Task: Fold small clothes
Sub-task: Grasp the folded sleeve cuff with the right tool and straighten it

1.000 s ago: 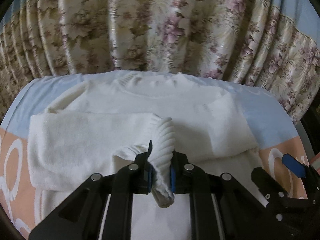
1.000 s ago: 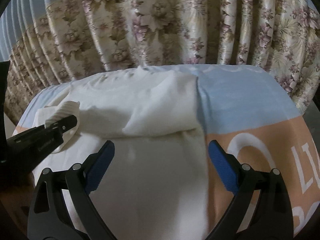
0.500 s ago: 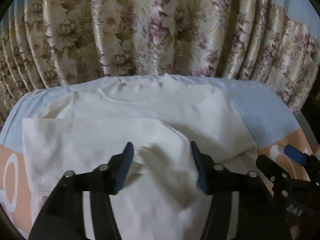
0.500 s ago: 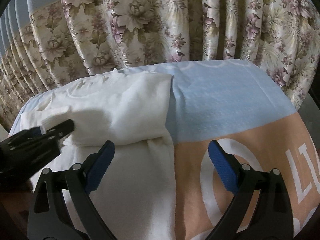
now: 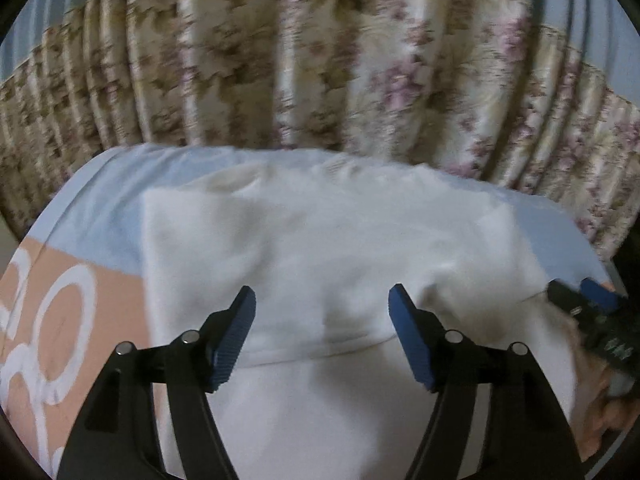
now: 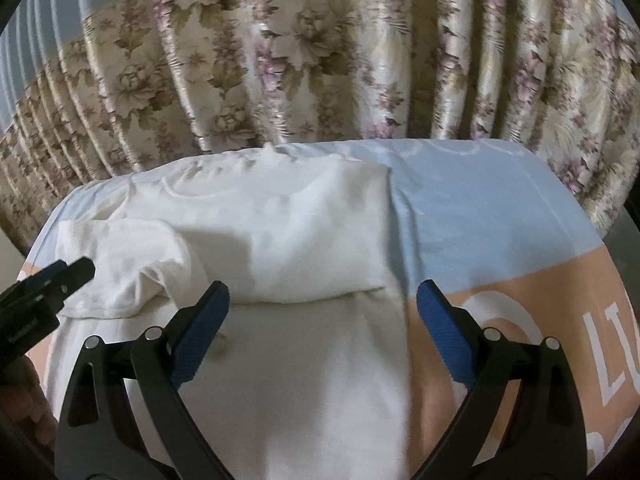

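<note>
Left wrist view: the white sweater [image 5: 340,248] fills the middle of the frame, lying flat on a blue and peach printed sheet [image 5: 100,216], neckline toward the floral curtain [image 5: 320,60] along the top. Bare sheet shows to the left of the garment's straight left edge; on the right only a narrow blue strip remains before the surface ends. A folded-in sleeve crosses the body, its lower edge running between the two blue pads. The left gripper [image 5: 322,320] has just been opening; its jaws stand wide apart and released, nothing pinched, hovering over the sleeve fold and angled downward. At the right edge the right gripper [image 5: 592,308] enters, with part of a hand [image 5: 600,412] below it. The picture is motion-blurred.

Right wrist view: the sweater [image 6: 300,240] takes the centre and left; wide bare sheet [image 6: 500,220] lies to the right of its folded right edge, curtain [image 6: 320,60] behind. The right gripper [image 6: 323,312] is spread wide, empty, tilted down above the lower edge of the folded right sleeve. The left gripper [image 6: 64,280] shows at the left edge beside the loose cuff of the left sleeve [image 6: 132,272].
</note>
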Motion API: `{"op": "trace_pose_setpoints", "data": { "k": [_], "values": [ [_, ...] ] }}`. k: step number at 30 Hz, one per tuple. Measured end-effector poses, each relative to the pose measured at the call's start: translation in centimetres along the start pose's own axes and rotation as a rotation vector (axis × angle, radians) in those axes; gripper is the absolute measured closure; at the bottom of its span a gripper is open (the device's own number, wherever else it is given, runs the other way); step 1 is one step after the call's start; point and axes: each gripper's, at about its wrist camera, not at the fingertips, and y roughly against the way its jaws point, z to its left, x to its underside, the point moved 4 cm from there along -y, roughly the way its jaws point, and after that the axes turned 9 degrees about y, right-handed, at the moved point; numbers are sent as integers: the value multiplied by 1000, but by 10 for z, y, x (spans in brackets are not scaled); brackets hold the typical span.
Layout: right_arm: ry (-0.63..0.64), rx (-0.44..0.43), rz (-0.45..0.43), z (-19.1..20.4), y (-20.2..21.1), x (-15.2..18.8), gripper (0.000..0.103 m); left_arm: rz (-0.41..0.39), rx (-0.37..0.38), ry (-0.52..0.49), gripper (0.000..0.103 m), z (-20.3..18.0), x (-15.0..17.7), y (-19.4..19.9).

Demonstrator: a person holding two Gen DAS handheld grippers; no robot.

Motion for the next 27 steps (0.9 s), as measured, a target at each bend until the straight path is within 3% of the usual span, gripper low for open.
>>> {"op": "trace_pose_setpoints", "data": {
  "k": [5,11,12,13,14,15,22,27],
  "values": [
    [71,-115,-9,38,-8,-1,10,15,-43,37,33,40,6,-1],
    [133,-66,51,63,-38,1,31,13,-75,61,33,71,2,-3],
    [126,-66,72,63,-46,1,45,15,-78,65,33,75,1,-4],
    [125,-78,93,64,-52,1,66,15,-81,67,33,77,0,-5],
    [137,-78,110,65,-57,0,76,16,-85,66,33,80,-1,-7],
    [155,-77,115,67,-59,-3,94,18,-88,66,33,82,-3,-9],
    [163,-37,97,37,-68,-37,96,17,-111,69,33,85,-17,-26],
    [146,13,88,2,-72,-44,96,8,-120,69,33,83,-32,-40]
  ]
}}
